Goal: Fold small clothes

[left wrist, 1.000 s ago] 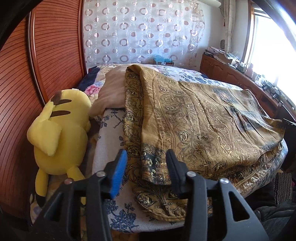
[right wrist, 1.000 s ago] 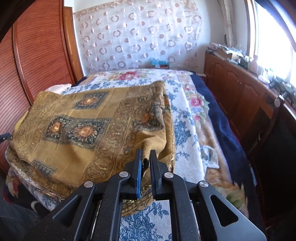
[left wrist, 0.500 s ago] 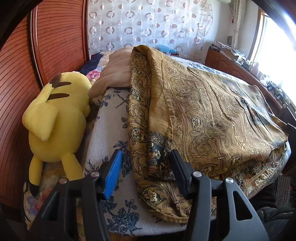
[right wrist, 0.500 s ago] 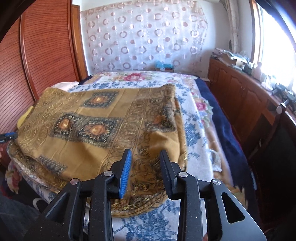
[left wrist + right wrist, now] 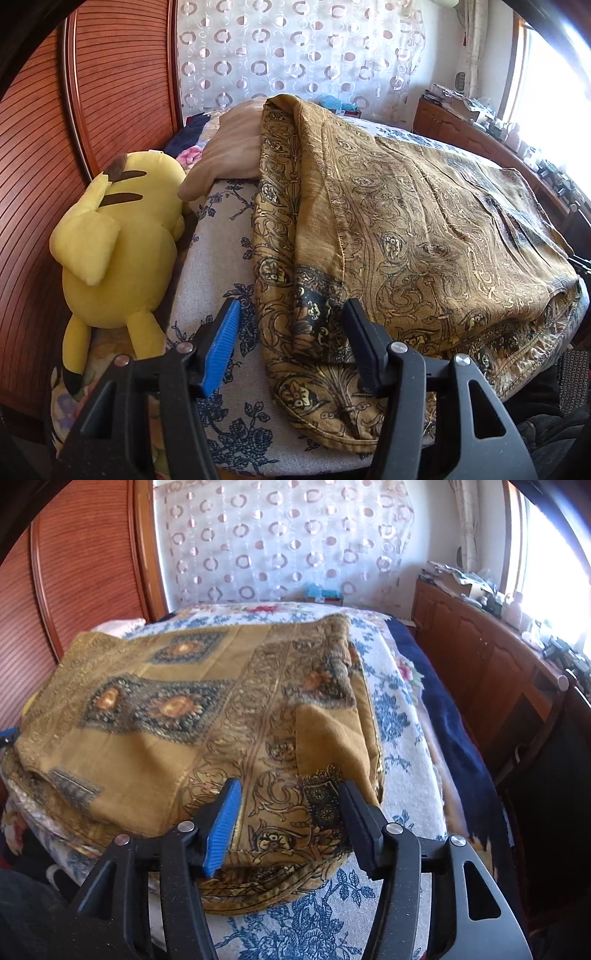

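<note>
A folded golden-brown patterned cloth lies on a bed with a white, blue-flowered cover. My left gripper hangs over the cloth's near left corner, its jaws opening; the pads stand apart and do not press the fabric below. In the right wrist view the same cloth shows dark medallion panels. Over its near right corner my right gripper has its jaws opening wide, the cloth lying under the gap, untouched by the pads.
A yellow plush toy lies left of the bed against the red-brown wooden headboard. A beige pillow sits behind the cloth. A wooden cabinet with clutter runs along the right under a bright window. A dark blue blanket edges the bed.
My right gripper was shut on the cloth's edge and has let it go, its jaws spreading wide as it sank a little. My left gripper's jaws widened slightly.
</note>
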`<state>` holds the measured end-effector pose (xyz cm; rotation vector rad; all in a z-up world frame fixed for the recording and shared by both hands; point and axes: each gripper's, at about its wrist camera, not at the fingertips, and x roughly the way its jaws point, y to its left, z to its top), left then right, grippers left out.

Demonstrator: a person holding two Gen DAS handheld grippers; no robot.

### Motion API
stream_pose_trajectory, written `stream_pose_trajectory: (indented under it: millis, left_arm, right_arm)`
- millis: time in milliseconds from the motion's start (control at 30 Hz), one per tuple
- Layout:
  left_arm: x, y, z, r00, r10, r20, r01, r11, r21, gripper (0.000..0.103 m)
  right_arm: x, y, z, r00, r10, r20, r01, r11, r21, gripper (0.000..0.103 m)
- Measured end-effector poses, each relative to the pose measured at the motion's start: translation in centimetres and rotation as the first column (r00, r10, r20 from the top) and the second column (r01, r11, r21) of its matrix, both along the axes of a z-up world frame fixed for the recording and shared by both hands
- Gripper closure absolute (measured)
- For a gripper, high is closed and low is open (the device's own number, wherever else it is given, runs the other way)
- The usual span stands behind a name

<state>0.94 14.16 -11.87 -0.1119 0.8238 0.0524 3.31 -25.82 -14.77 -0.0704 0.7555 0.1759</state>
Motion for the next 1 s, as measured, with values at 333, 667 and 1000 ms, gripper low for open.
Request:
stream_pose_trajectory:
  millis: [333, 667, 1000]
  left_arm:
    - [0.0, -0.1, 0.0, 1.0, -0.002, 0.014, 0.002, 1.0, -0.009, 0.047]
    - [0.4, -2.2, 1.7, 0.992, -0.108, 0.061, 0.111, 0.992, -0.054, 0.095]
    - [4.0, -8.5, 8.1, 0.938, -0.268, 0.221, 0.293, 0.952, -0.09, 0.096]
  right_arm:
    - [-0.7, 0.1, -1.3, 0.997, -0.013, 0.076, 0.013, 1.0, 0.003, 0.04]
    - [-0.8, 0.3, -1.4, 0.993, -0.027, 0.112, 0.026, 1.0, 0.011, 0.039]
    - [-0.7, 0.3, -1.3, 0.996, -0.026, 0.088, 0.025, 1.0, 0.003, 0.039]
